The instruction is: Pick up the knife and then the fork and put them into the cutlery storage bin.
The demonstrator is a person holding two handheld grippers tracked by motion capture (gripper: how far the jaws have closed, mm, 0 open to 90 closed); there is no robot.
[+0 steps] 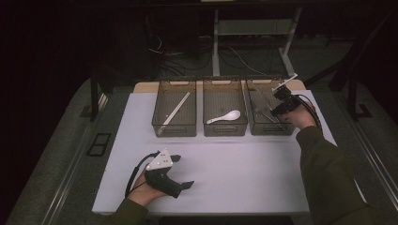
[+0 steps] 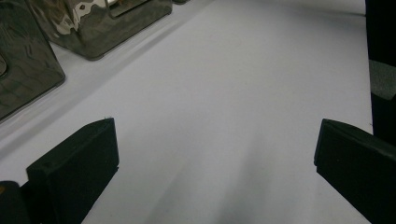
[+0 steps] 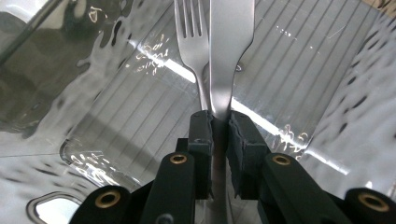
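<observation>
Nearest the high camera, the left gripper [image 1: 180,172] rests in the person's hand on the white table [image 1: 244,173], jaws spread wide with nothing between them. At the far edge stand three clear bins in a row — the left bin [image 1: 174,114] with chopsticks [image 1: 174,112], the middle bin [image 1: 225,112] with a white spoon [image 1: 225,116]. Over the right bin [image 1: 268,123] the right gripper [image 3: 219,126] is clenched on a metal utensil handle [image 3: 229,42], just above a fork [image 3: 191,37] on the bin's ribbed floor. Beyond the table the room is dark — cables [image 1: 234,58] on the floor, white desk legs [image 1: 216,42].
</observation>
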